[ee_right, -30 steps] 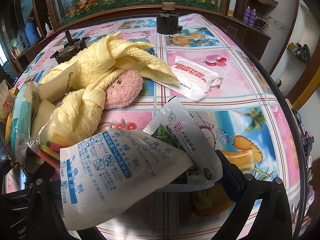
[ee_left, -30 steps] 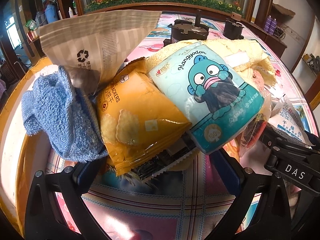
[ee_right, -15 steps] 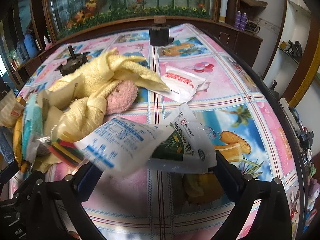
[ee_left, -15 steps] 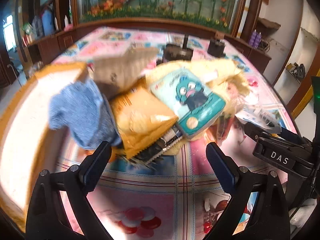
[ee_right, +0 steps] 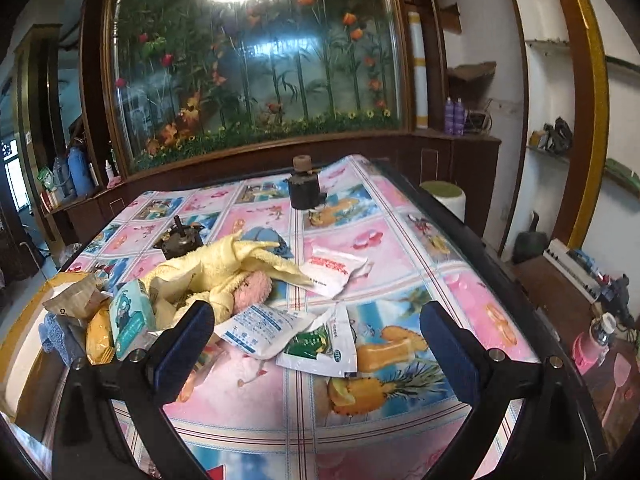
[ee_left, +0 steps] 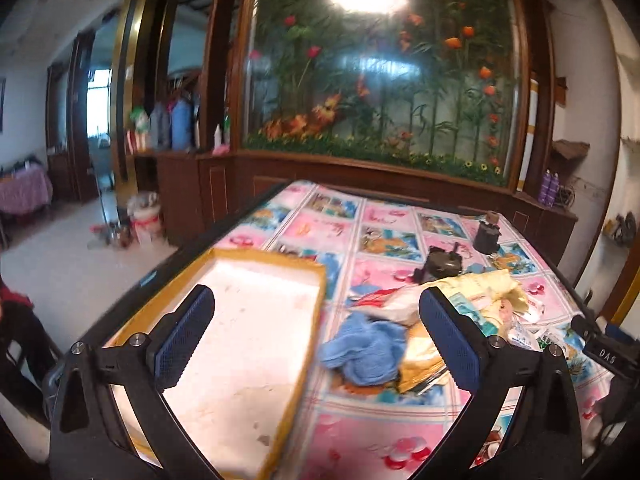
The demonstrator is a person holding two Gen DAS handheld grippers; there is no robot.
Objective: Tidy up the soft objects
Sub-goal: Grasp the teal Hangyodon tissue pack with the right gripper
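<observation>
The left gripper [ee_left: 316,338] is held wide apart and empty above a shallow yellow-rimmed white tray [ee_left: 280,268] and a crumpled blue knitted cloth [ee_left: 366,350] lying just beside it. The right gripper [ee_right: 316,338], likewise spread and empty, is seen over white plastic sachets [ee_right: 264,330] on the pink cartoon-print tablecloth [ee_right: 400,248]. Behind these, a yellow terry towel [ee_right: 228,262] is heaped with a pink plush toy [ee_right: 254,286], a teal cartoon-print packet [ee_right: 132,314] and a yellow snack bag [ee_right: 98,334].

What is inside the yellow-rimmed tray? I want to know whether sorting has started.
Nothing soft lies in the yellow-rimmed tray: only its bare white floor with faint stains shows. The left gripper fingers cover parts of the near end.
</observation>
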